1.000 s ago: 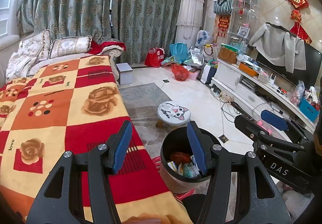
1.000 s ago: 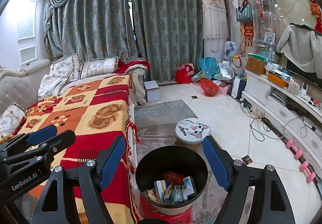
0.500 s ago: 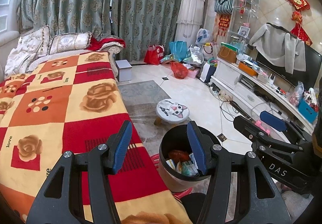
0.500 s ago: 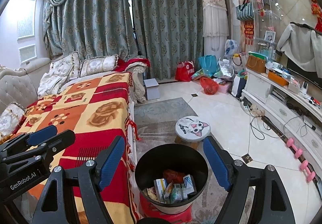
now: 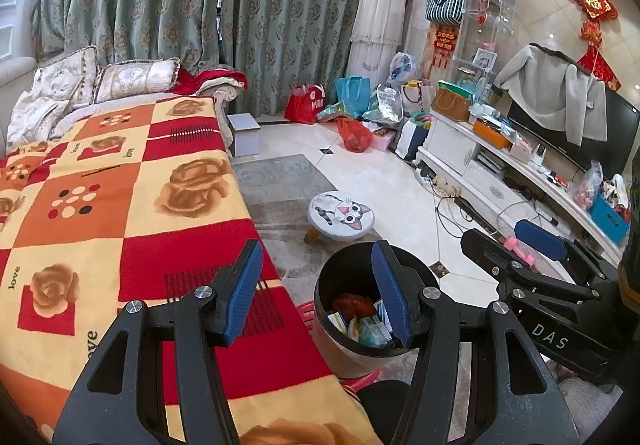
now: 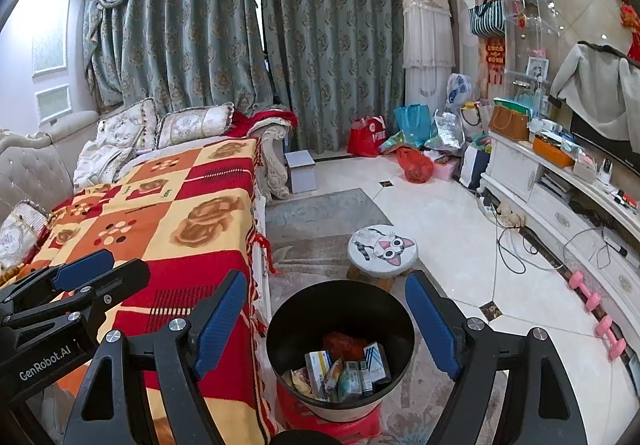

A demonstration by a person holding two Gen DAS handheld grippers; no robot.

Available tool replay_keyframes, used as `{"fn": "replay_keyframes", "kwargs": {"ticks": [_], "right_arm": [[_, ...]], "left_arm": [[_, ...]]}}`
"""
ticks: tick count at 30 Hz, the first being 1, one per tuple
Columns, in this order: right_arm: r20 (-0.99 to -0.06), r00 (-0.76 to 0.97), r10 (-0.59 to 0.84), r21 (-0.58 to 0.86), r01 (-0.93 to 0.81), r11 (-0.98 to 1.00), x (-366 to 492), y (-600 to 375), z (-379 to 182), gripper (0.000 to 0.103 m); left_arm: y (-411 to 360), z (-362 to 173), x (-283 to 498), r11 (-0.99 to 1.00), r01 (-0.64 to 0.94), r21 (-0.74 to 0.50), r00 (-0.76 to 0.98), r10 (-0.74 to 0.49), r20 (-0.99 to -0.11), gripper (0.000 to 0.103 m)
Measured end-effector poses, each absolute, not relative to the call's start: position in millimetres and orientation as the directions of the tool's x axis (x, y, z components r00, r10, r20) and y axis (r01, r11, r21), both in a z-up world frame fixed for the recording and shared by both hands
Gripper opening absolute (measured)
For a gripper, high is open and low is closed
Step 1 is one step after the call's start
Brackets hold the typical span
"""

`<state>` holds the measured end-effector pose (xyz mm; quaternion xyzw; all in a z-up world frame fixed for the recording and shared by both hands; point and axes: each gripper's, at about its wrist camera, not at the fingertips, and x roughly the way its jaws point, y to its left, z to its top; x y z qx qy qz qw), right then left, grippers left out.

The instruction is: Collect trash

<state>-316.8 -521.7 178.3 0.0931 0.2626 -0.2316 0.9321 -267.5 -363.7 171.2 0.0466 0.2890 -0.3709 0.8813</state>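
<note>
1. Left tongs (image 5: 316, 289): blue pads stand apart, nothing held between them; they hang over the near edge of the sofa blanket (image 5: 120, 205), with the bin seen just past the right pad

2. Right tongs (image 6: 326, 321): pads wide apart and empty, framing the bin from above

3. Trash bin (image 6: 340, 345): black, round, open-topped, standing on a red plastic stool (image 6: 332, 425) on the floor just beside the sofa. It holds the trash (image 6: 344, 365): small cartons, crumpled wrappers and a red item, lying at the bottom, well below the rim

4. Blanket surface within view carries no loose litter that I can make out; the nearest strip, under the tongs, is hidden

5. Judgement: collection appears largely done, or a search for the next piece is in hand. Neither tool carries anything to drop

6. Recommended practice: sweep the view slowly across sofa and floor, keep the pads apart until a piece sits squarely between them, then carry it over the bin's centre and release low, inside the rim

7. Hazards: the bin is perched on the stool and could tip if a finger knocks its rim. The cat-face stool (image 6: 382, 249) stands near, behind it, and the other tool is close alongside; keep the two from colliding
</note>
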Motion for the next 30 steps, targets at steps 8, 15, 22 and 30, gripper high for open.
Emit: {"fn": "replay_keyframes", "kwargs": {"ticks": [8, 15, 22, 30], "right_arm": [[-0.539, 0.752, -0.379, 0.052, 0.478, 0.877, -317.0, -522.5, 175.1, 0.080], [-0.540, 0.752, -0.378, 0.051, 0.478, 0.877, -316.7, -522.8, 175.1, 0.080], [-0.542, 0.750, -0.378, 0.050, 0.478, 0.877, -317.0, -522.8, 174.2, 0.081], [-0.543, 0.749, -0.379, 0.053, 0.482, 0.875, -317.5, -523.0, 171.9, 0.081]], "left_arm": [[-363.5, 172.4, -264.9, 0.721, 0.680, -0.135, 0.556, -0.627, -0.546, 0.056], [-363.4, 173.1, -264.1, 0.720, 0.680, -0.136, 0.555, -0.627, -0.547, 0.056], [-362.4, 169.7, -267.8, 0.712, 0.688, -0.138, 0.545, -0.633, -0.549, 0.056], [-362.7, 170.2, -271.9, 0.714, 0.687, -0.135, 0.549, -0.632, -0.548, 0.056]]}}
